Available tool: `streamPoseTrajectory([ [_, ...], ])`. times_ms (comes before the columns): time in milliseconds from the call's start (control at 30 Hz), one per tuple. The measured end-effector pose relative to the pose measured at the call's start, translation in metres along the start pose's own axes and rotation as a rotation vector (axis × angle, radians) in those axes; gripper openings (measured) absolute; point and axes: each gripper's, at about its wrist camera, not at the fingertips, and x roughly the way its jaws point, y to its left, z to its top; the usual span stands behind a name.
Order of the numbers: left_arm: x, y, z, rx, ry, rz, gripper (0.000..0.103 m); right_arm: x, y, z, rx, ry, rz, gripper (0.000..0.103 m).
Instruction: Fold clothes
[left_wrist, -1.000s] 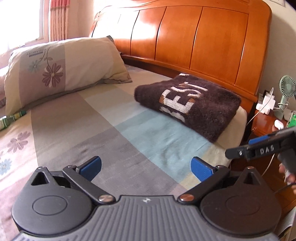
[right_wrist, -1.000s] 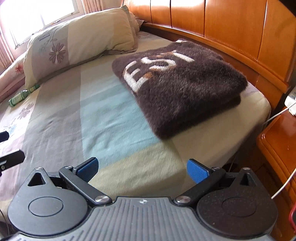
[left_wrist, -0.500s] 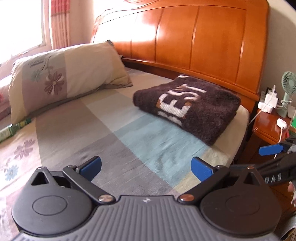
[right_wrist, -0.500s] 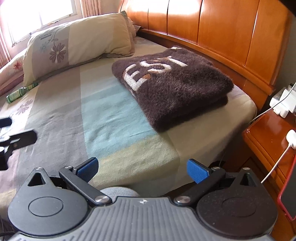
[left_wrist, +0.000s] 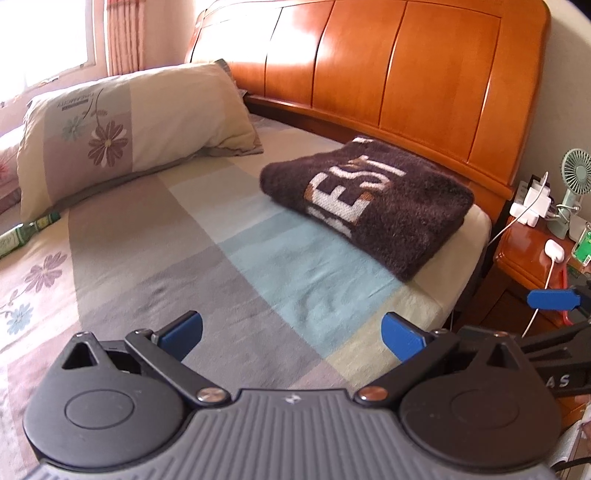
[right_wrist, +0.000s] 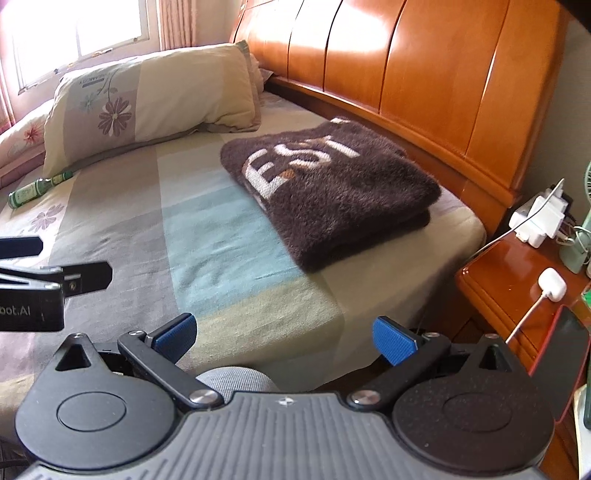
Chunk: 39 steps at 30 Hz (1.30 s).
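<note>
Folding appears complete: the brown fleece garment (right_wrist: 328, 192), with white lettering on top, lies as a compact rectangular stack on the far right corner of the bed (right_wrist: 221, 251), just beside the wooden headboard (right_wrist: 424, 81). Both hand-held grippers hang near the bed's near edge, well apart from the stack. The left gripper (left_wrist: 291, 332) has its blue fingers spread wide with nothing between them; the right gripper (right_wrist: 284, 334) is likewise spread and empty. From each gripper the garment lies ahead and to the right. Its long axis runs diagonally, from the near right edge of the mattress toward the far left and the floral pillow (right_wrist: 147, 107). The right gripper is judged the nearer of the two, so any further adjustment of the stack favours that side.
</note>
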Motion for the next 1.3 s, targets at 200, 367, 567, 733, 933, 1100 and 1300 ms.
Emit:
streamPoseTrajectory([
  [200, -0.012, 0.006, -0.004, -0.017, -0.008, -0.012, 0.102, -0.013, 0.008, -0.002, -0.014, -0.023, 0.0, 0.103],
  [367, -0.021, 0.005, -0.006, -0.012, -0.018, -0.018, 0.102, -0.024, 0.015, -0.003, -0.026, -0.042, -0.002, 0.103],
  [567, -0.027, 0.005, -0.008, -0.015, -0.024, -0.02, 0.102, -0.03, 0.017, -0.003, -0.026, -0.051, -0.006, 0.103],
  [733, -0.028, 0.006, -0.008, -0.018, -0.024, -0.018, 0.102, -0.031, 0.017, -0.004, -0.021, -0.054, 0.0, 0.103],
  [933, -0.028, 0.006, -0.009, -0.024, -0.025, -0.009, 0.102, -0.032, 0.018, -0.004, -0.015, -0.056, 0.008, 0.103],
  [1100, -0.028, 0.007, -0.01, -0.027, -0.022, -0.008, 0.102, -0.031, 0.018, -0.004, -0.013, -0.055, 0.011, 0.103],
  [1300, -0.027, 0.007, -0.01, -0.027, -0.021, -0.004, 0.102, -0.03, 0.018, -0.003, -0.015, -0.054, 0.013, 0.103],
])
